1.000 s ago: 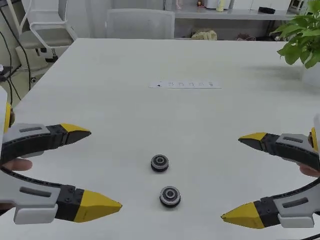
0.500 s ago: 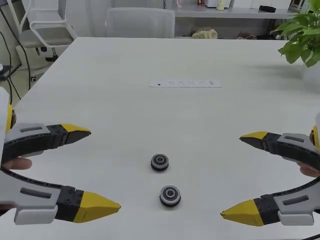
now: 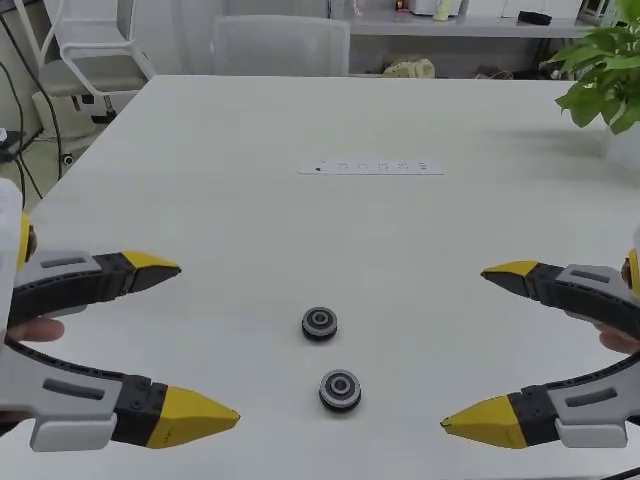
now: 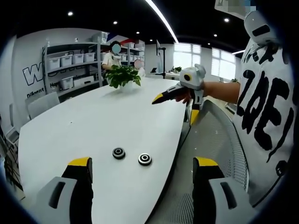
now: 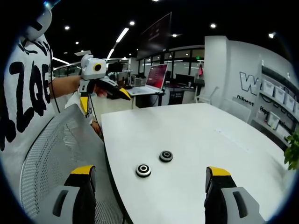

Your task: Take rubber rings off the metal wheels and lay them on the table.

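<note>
**Inspector:** State of the left hand-held gripper (image 3: 190, 340)?

**Assessor:** Fully spread, jaws well apart, nothing between them. It hovers over the near left of the surface (image 3: 250, 200).

**Inspector:** And the right hand-held gripper (image 3: 475, 350)?

**Assessor:** Likewise wide apart and holding nothing, over the near right. The two face each other across the work.

**Inspector:** Location of the wheels?

**Assessor:** Both lie flat on the surface, between the two hand-held grippers and touching neither. The far metal wheel (image 3: 319, 324) sits slightly left; the near metal wheel (image 3: 340, 390) is just beside it, towards the near edge. They are close together but apart.

**Inspector:** The rings?

**Assessor:** A dark rubber ring (image 3: 324, 393) is seated round the near wheel's rim, and the far wheel carries one the same.

**Inspector:** Anything else noted?

**Assessor:** A printed paper strip (image 3: 370, 168) lies mid-surface, well beyond the wheels. A potted plant (image 3: 600, 70) stands at the far right. A grey chair (image 3: 280, 45) is at the far edge.
</note>
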A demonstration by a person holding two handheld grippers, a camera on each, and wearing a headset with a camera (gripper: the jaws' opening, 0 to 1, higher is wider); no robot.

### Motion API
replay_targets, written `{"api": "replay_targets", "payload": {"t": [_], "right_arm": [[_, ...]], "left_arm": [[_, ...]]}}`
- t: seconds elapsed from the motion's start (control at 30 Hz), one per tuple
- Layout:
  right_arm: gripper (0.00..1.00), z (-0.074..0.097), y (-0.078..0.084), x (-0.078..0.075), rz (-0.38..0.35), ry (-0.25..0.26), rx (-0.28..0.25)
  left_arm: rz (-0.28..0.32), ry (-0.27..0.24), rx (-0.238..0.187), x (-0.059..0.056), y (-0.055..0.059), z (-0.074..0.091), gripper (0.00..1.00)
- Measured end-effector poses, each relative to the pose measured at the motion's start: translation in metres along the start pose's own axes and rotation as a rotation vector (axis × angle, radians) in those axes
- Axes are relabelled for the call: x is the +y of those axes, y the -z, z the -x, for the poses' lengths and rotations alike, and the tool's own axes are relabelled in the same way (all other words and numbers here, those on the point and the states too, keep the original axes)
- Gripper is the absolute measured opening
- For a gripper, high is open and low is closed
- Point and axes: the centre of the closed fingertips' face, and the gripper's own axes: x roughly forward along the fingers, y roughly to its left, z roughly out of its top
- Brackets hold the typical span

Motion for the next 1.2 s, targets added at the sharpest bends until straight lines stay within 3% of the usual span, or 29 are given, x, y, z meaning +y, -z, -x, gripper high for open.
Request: {"api": "replay_targets", "payload": {"t": [0.3,0.73,1.2], "right_arm": [[0.96,-0.002,0.0,-0.003,-0.003,0.006,-0.004],[0.93,-0.017,0.001,-0.006,0.015,-0.028,0.01],[0.9,-0.035,0.007,-0.012,0.038,-0.074,0.031]], "left_arm": [[0.014,-0.01,-0.004,0.006,0.003,0.001,0.87],[0.002,0.004,0.025,0.012,0.01,-0.01,0.85],[0.016,0.027,0.022,0.022,0.008,-0.024,0.82]]}}
